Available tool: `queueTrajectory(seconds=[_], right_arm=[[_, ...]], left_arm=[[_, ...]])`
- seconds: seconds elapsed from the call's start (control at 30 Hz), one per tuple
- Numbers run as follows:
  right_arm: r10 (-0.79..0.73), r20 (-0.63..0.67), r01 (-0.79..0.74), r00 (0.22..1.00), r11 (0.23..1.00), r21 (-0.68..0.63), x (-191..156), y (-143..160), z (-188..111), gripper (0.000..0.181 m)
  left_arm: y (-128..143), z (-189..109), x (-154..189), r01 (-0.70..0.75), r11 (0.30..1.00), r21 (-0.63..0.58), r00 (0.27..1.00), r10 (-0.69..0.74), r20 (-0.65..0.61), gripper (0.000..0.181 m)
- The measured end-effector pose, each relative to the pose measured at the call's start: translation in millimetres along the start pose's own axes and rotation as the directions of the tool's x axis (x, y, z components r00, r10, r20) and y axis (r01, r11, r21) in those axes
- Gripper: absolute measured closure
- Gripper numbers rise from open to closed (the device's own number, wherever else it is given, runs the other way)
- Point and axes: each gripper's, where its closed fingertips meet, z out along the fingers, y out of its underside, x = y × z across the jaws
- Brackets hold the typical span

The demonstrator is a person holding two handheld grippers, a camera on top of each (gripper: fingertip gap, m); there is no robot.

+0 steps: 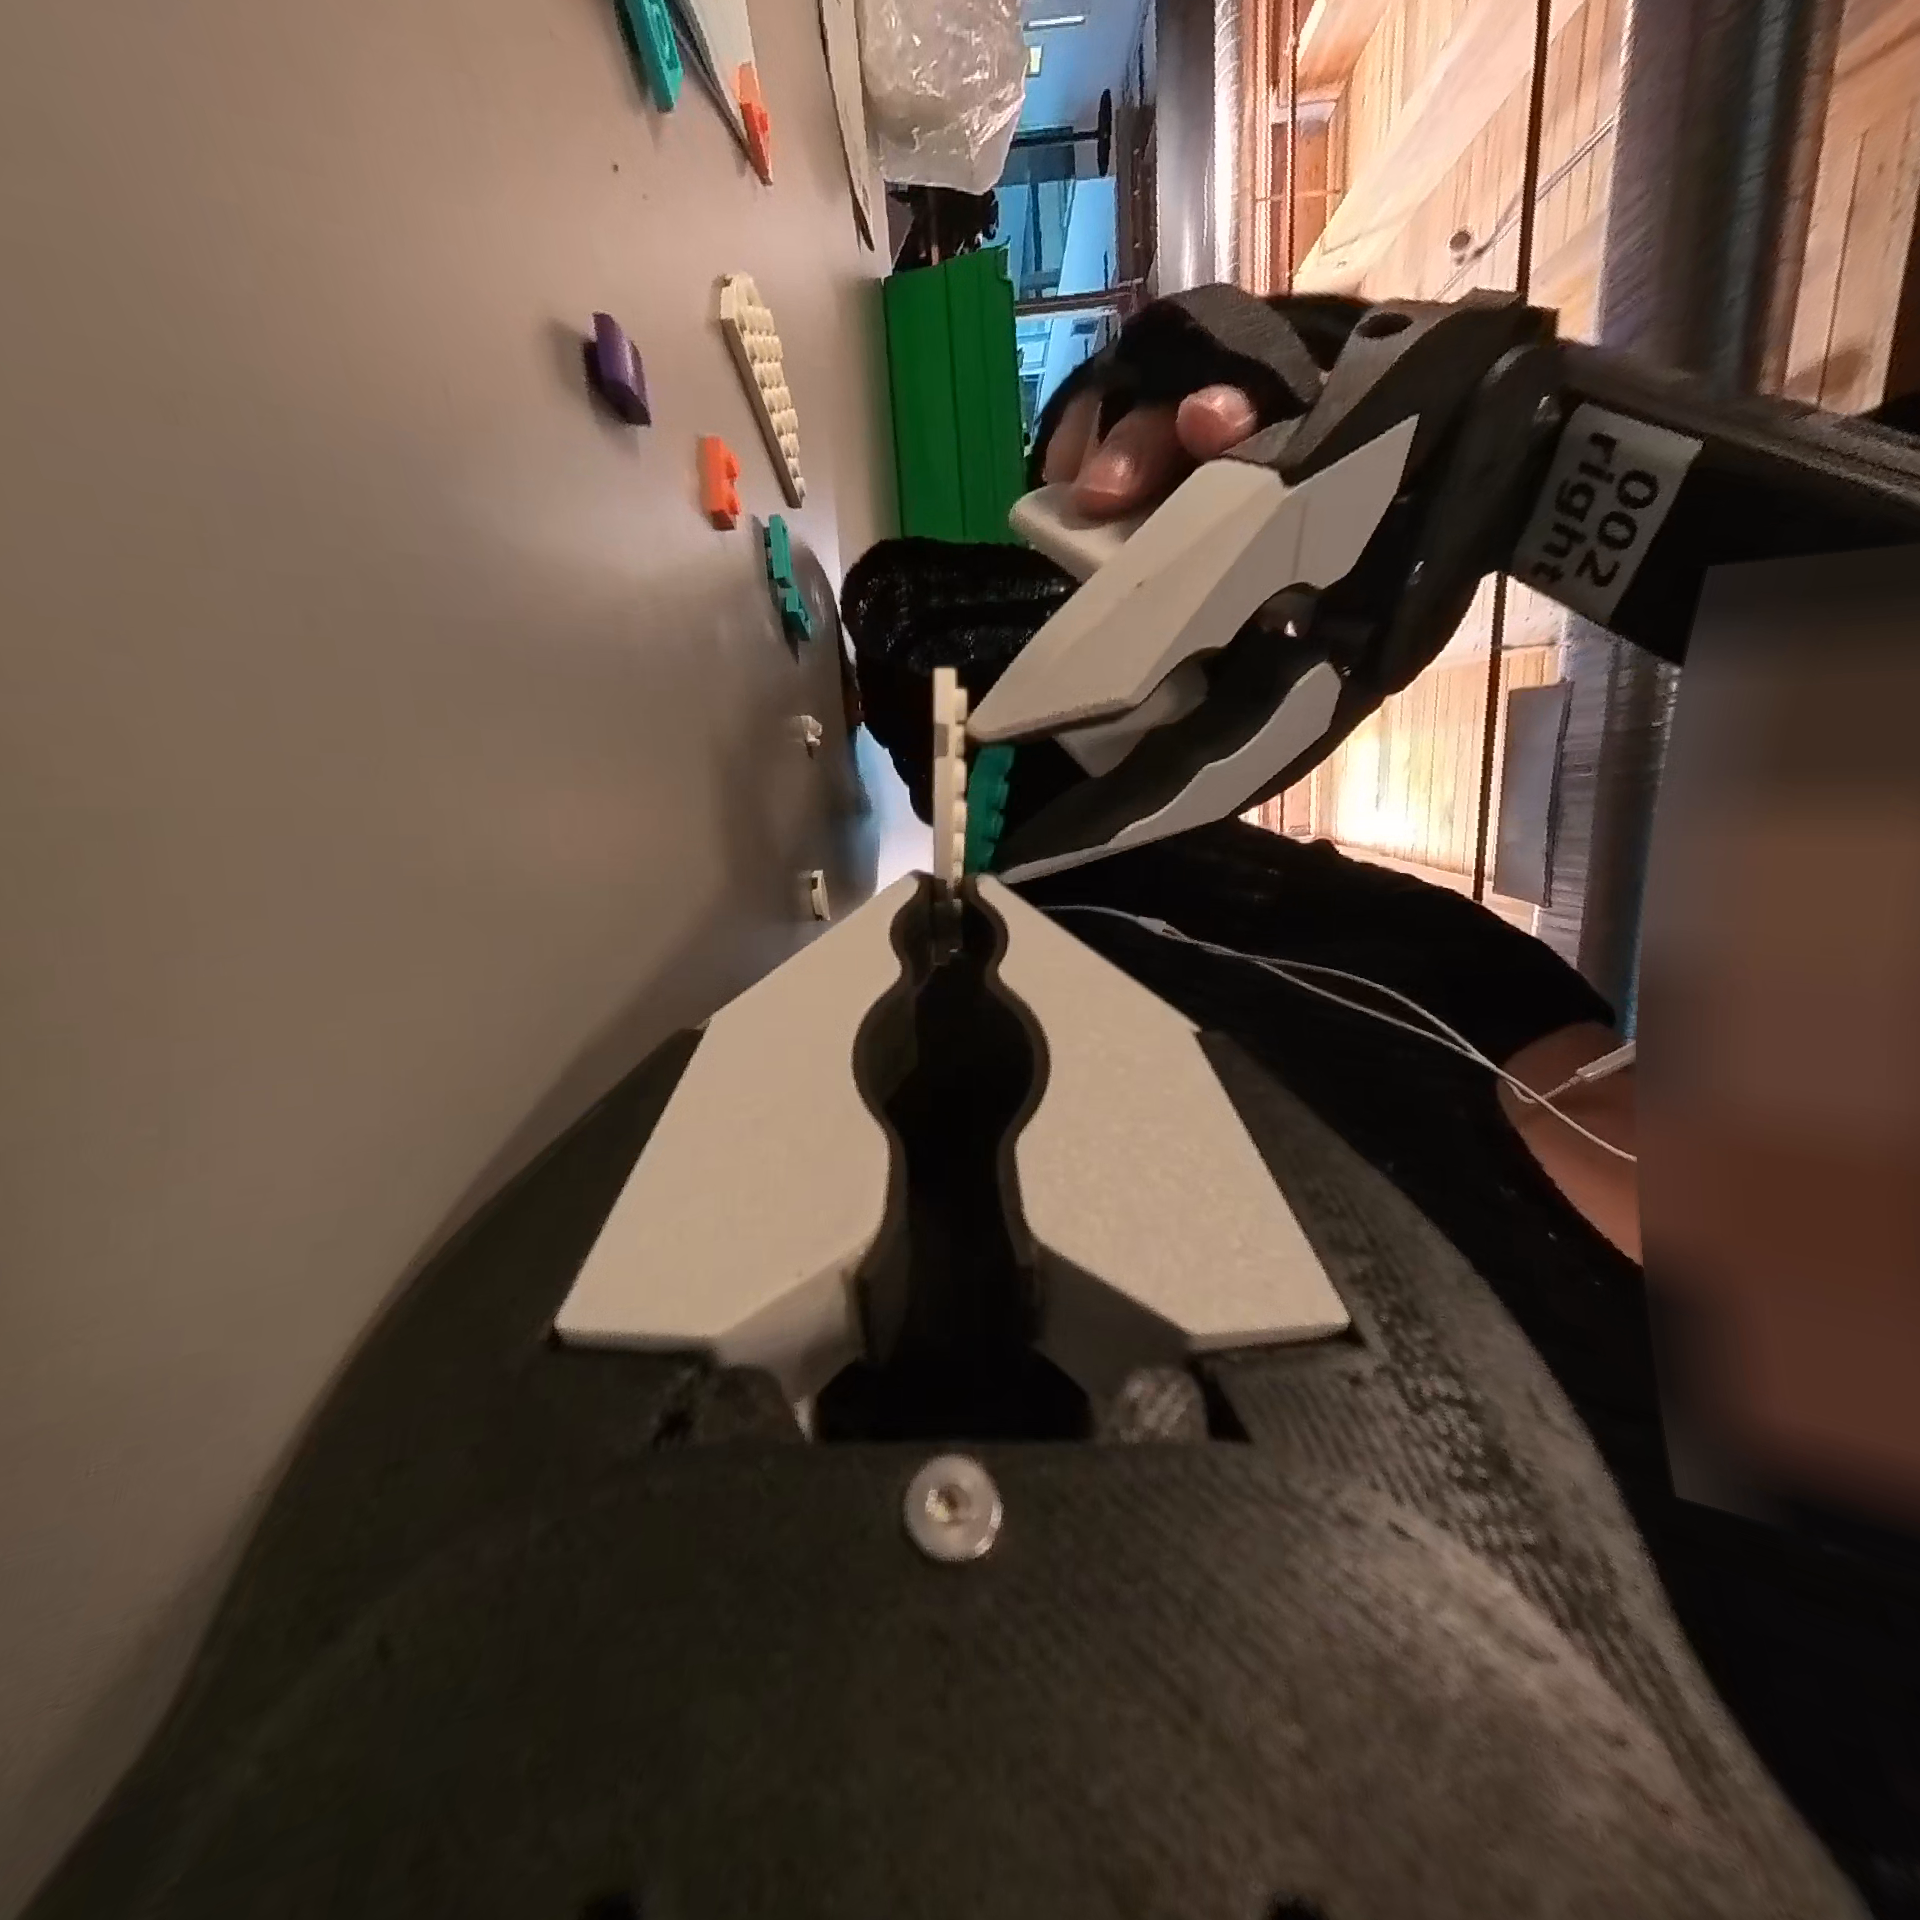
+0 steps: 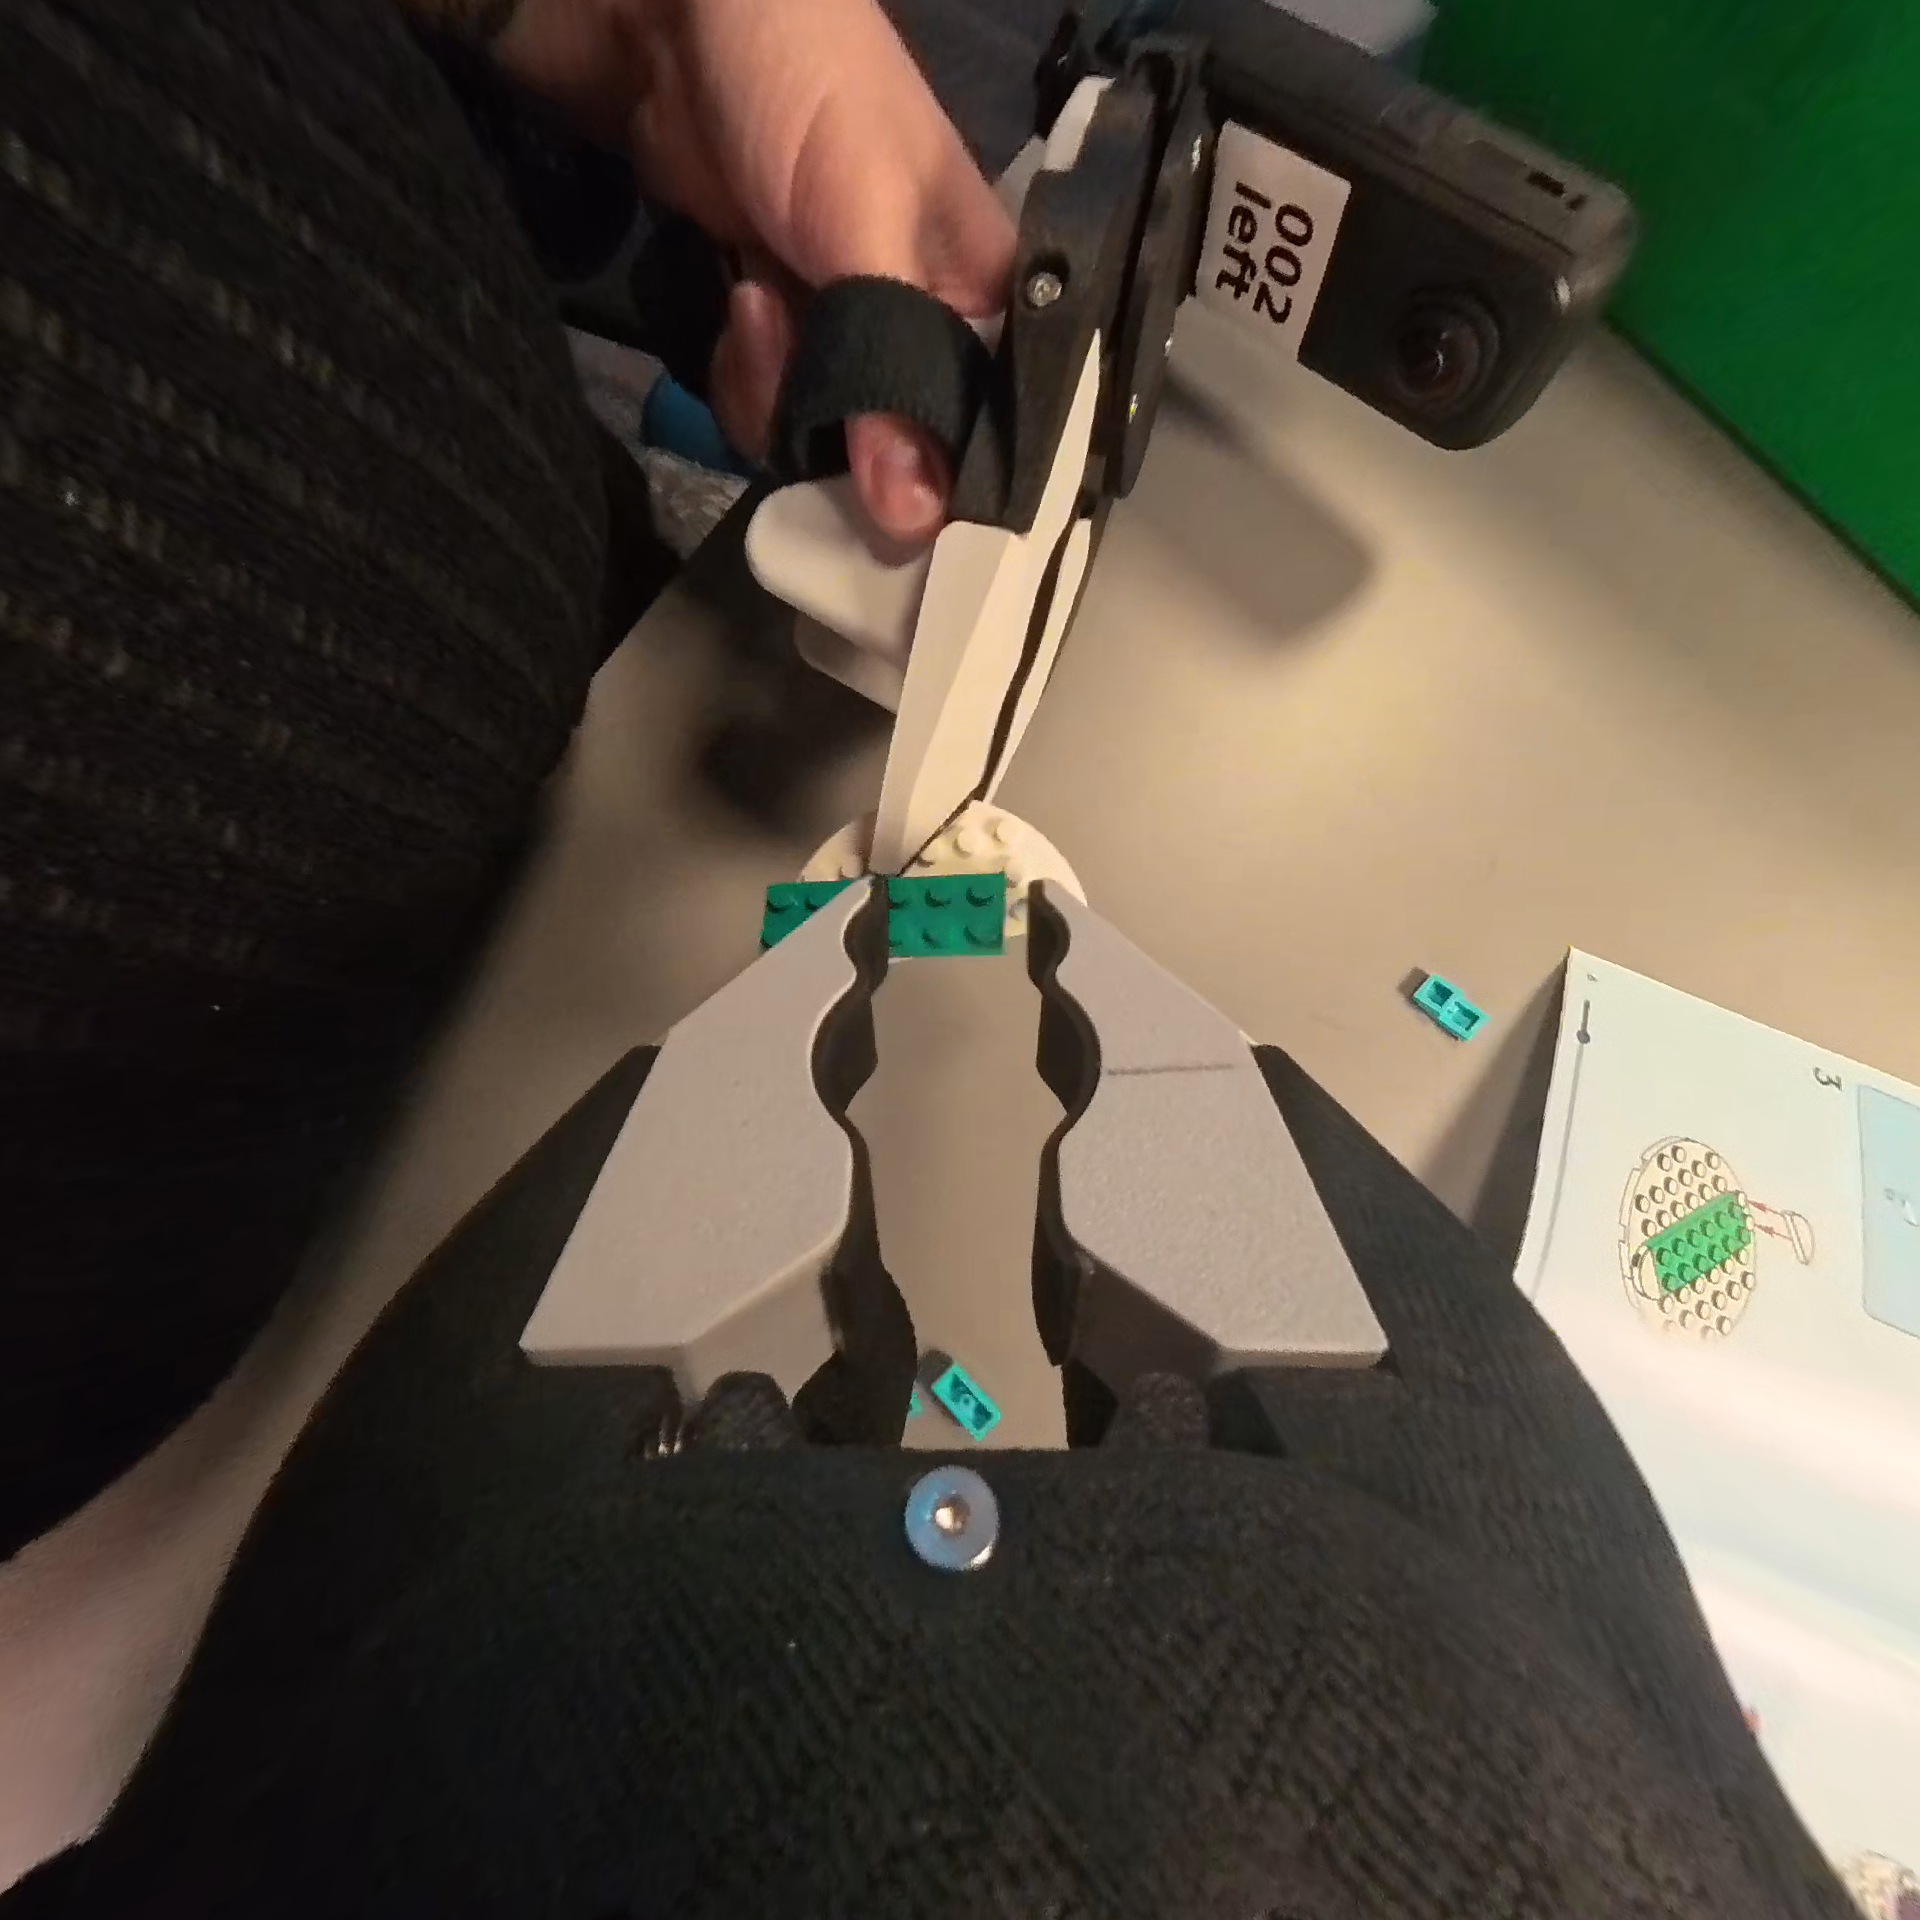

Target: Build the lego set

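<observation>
My left gripper (image 1: 951,894) is shut on the edge of a white round studded plate (image 1: 945,769), which stands edge-on above its tips. A green plate (image 1: 987,810) lies flat against the white plate's studded face. My right gripper (image 1: 997,800) comes in from the right, its jaws apart and both fingertips against the green plate. In the right wrist view the right gripper (image 2: 943,914) is open. The green plate (image 2: 940,920) runs behind its left fingertip (image 2: 831,935). The white plate (image 2: 982,842) shows behind, with the left gripper (image 2: 883,873) pinching it.
Loose pieces lie on the grey table: a purple brick (image 1: 618,364), a cream plate (image 1: 764,400), an orange piece (image 1: 719,478), a teal piece (image 1: 784,577) and small teal pieces (image 2: 1449,1008) (image 2: 966,1408). An instruction booklet (image 2: 1714,1247) lies to the right. A green box (image 1: 951,395) stands farther back.
</observation>
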Motion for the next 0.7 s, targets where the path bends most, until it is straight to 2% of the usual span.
queueTrajectory(seconds=[0.03,0.13,0.23,0.3,0.37,0.43,0.5,0.57,0.7], right_arm=[[0.010,-0.011,-0.010,1.000,1.000,0.007,2,-1,-1,0.154],[0.079,-0.038,-0.076,0.996,0.995,0.068,8,-4,-7,0.153],[0.257,-0.041,-0.247,0.966,0.956,0.159,17,-4,-15,0.147],[0.452,0.023,-0.445,0.892,0.867,0.226,18,1,-17,0.146],[0.623,0.186,-0.649,0.760,0.707,0.282,10,1,-16,0.144],[0.700,0.362,-0.788,0.616,0.534,0.307,3,-2,-16,0.143],[0.727,0.472,-0.866,0.498,0.393,0.309,1,-2,-15,0.143],[0.730,0.525,-0.898,0.438,0.327,0.294,-2,1,-10,0.145],[0.711,0.576,-0.914,0.405,0.298,0.275,-8,-2,-4,0.154]], left_arm=[[0,0,0,-0.001,1.000,0.005,1.000,0.001,-0.001,0.178],[0,1,0,0.000,1.000,0.009,1.000,0.000,-0.002,0.178],[-1,0,1,0.001,1.000,0.021,1.000,0.000,-0.006,0.177],[-2,-1,1,0.000,0.999,0.035,1.000,0.000,-0.010,0.177],[-5,-2,2,-0.002,0.999,0.053,1.000,0.003,-0.017,0.177],[-6,-2,4,-0.005,0.998,0.065,1.000,0.006,-0.024,0.177],[-6,-1,4,-0.006,0.998,0.065,1.000,0.007,-0.028,0.177],[-5,1,5,-0.005,0.998,0.058,0.999,0.007,-0.033,0.177],[-3,4,5,-0.004,0.999,0.040,0.999,0.006,-0.031,0.177]])
